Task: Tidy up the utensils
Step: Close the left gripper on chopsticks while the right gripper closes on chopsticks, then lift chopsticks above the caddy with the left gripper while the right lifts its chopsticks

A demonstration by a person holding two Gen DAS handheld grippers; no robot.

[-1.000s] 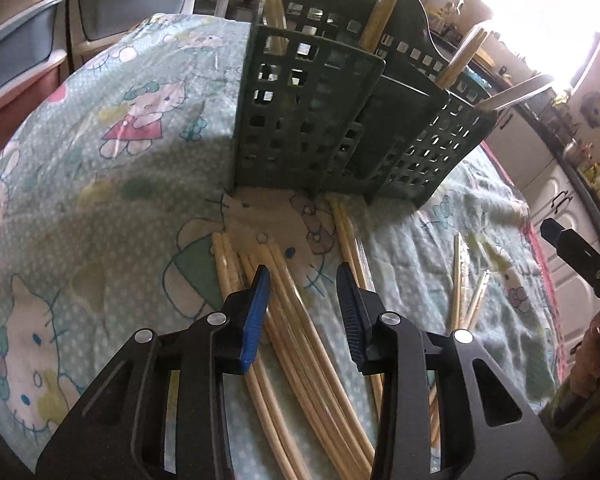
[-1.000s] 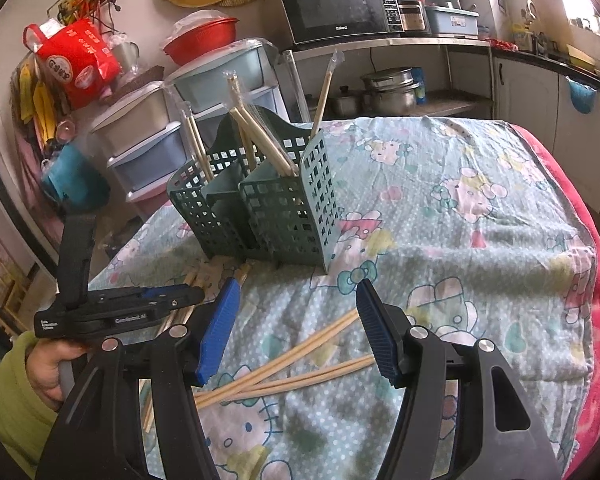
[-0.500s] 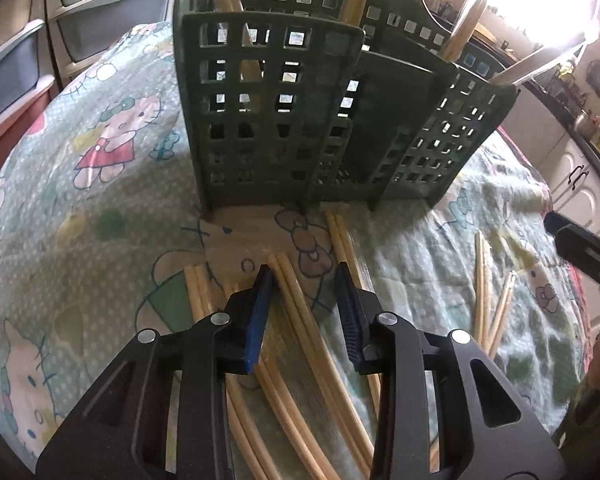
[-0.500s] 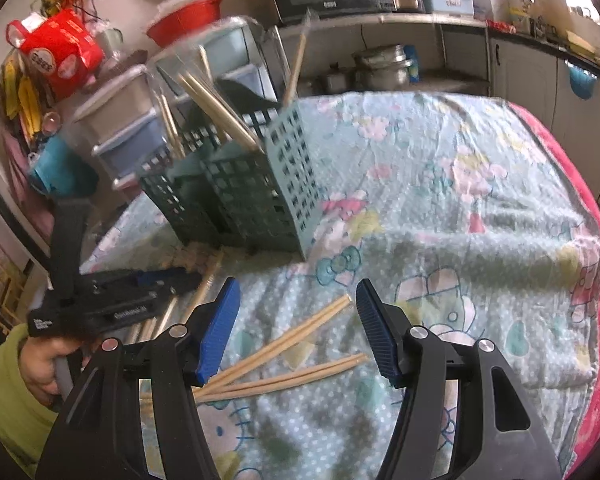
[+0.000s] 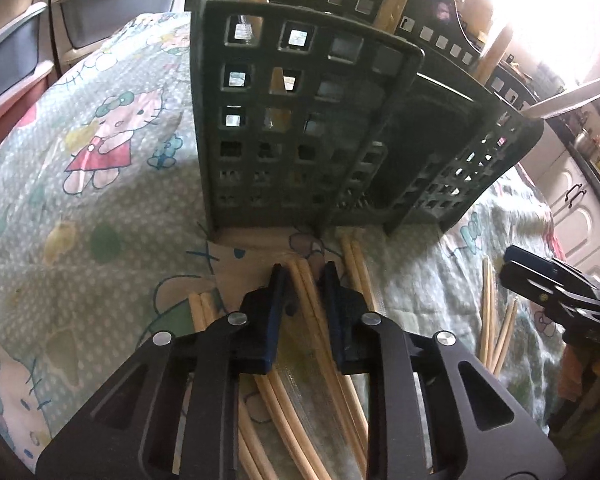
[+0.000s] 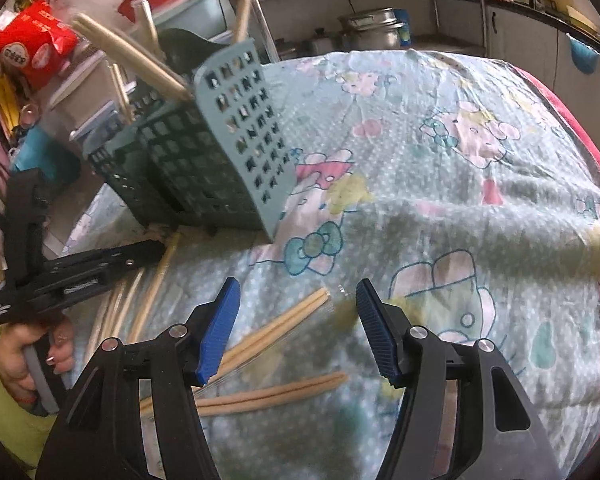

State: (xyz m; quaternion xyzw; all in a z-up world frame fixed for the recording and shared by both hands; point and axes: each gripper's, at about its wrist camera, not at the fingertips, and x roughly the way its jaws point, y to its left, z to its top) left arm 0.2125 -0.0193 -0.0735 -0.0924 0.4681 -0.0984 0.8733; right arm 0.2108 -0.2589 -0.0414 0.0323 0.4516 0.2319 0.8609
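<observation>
**Inspector A:** The left gripper [image 5: 303, 276] is found low over a bundle of wooden chopsticks [image 5: 312, 344] lying on the cloth-covered surface [image 5: 80, 208], just in front of the green slotted caddy [image 5: 300, 132]. Its jaws are closing, a pair of sticks is seen between them, and firm contact of the pads cannot be confirmed.

**Inspector B:** And the right gripper [image 6: 296, 328]?

**Inspector A:** It is held spread wide above two loose pairs of chopsticks [image 6: 276, 332], and nothing is pinched.

**Inspector B:** Handling properties?

**Inspector A:** The sticks are judged light, stiff, smooth and liable to roll or slip apart. A hold near the middle of the length is advised, across the narrow width, so that tipping is avoided.

**Inspector B:** Orientation?

**Inspector A:** In the left wrist view the long axis is seen running away from the gripper toward the caddy base. The right-hand pairs are laid slantwise across the gripper's line. Other sticks are already stood upright in the caddy.
</observation>
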